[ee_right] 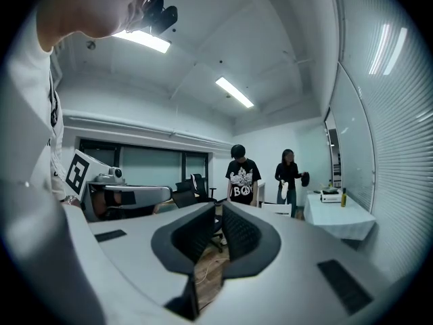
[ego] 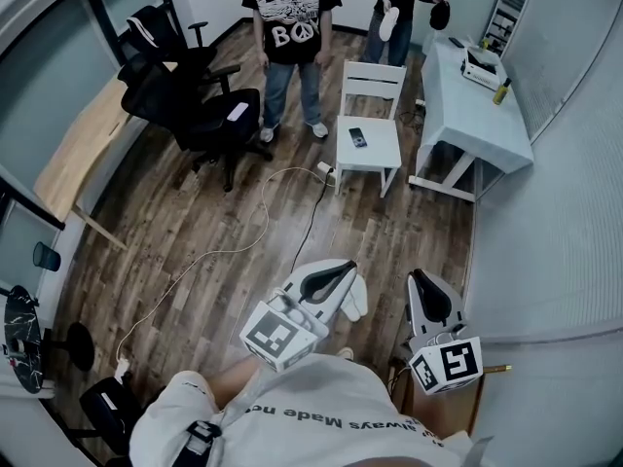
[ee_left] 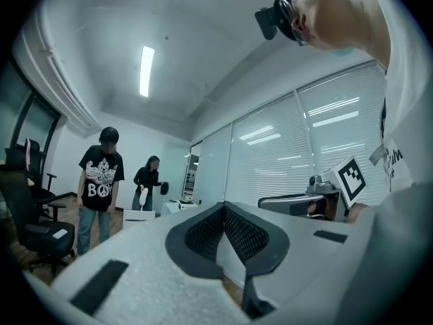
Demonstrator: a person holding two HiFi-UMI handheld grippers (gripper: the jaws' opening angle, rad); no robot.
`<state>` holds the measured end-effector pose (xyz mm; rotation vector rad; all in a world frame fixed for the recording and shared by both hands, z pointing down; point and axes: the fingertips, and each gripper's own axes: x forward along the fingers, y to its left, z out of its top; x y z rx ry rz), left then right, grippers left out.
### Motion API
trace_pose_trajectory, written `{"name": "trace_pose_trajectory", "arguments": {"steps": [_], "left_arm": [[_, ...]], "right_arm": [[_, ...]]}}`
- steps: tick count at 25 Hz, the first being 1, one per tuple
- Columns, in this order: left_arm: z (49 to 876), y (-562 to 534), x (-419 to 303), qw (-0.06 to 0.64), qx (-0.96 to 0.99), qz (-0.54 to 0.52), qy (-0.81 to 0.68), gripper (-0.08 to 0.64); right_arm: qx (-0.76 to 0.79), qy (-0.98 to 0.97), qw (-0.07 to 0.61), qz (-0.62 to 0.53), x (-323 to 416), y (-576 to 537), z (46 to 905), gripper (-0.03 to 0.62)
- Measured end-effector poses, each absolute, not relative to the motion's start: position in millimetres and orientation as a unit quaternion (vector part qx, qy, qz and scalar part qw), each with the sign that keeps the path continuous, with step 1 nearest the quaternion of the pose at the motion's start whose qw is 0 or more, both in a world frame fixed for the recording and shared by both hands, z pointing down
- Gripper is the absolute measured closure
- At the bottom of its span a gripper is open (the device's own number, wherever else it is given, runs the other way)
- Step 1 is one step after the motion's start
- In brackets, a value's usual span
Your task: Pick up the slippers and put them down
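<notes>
A person at the far end of the room holds a white slipper (ego: 387, 22) and a black slipper (ego: 440, 15), one in each hand; they also show small in the left gripper view (ee_left: 143, 198) (ee_left: 164, 189). My left gripper (ego: 348, 269) (ee_left: 223, 207) is raised and level, its jaws shut with nothing between them. My right gripper (ego: 417, 276) (ee_right: 218, 207) is held beside it, jaws all but together with a thin slit and nothing in it. A white shape (ego: 357, 298) lies on the floor under the left gripper; I cannot tell what it is.
A person in a black printed T-shirt (ego: 290, 37) stands beside a white chair (ego: 382, 149) with a phone (ego: 358, 137) on its seat. A white table (ego: 482, 115) stands at right, black office chairs (ego: 195, 95) at left. A cable (ego: 263, 224) runs across the wooden floor.
</notes>
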<state>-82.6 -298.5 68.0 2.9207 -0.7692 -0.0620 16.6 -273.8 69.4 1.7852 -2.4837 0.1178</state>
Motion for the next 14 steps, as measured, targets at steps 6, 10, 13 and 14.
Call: {"name": "trace_pose_trajectory", "arguments": {"steps": [6, 10, 13, 14], "left_arm": [[61.5, -303.1, -83.6, 0.054, 0.966, -0.035, -0.252, 0.549], [62.0, -302.3, -83.1, 0.055, 0.966, -0.037, -0.248, 0.549], [59.8, -299.9, -87.8, 0.053, 0.967, -0.037, -0.246, 0.549], [58.8, -299.1, -89.8, 0.054, 0.967, -0.037, -0.246, 0.549]], "right_arm": [[0.587, -0.808, 0.040, 0.039, 21.6, -273.1, 66.1, 0.555], [0.585, -0.809, 0.042, 0.034, 19.7, -270.8, 63.3, 0.555], [0.581, -0.812, 0.043, 0.035, 11.9, -272.8, 61.5, 0.554], [0.579, -0.814, 0.043, 0.036, 9.0, -273.8, 61.1, 0.555]]}}
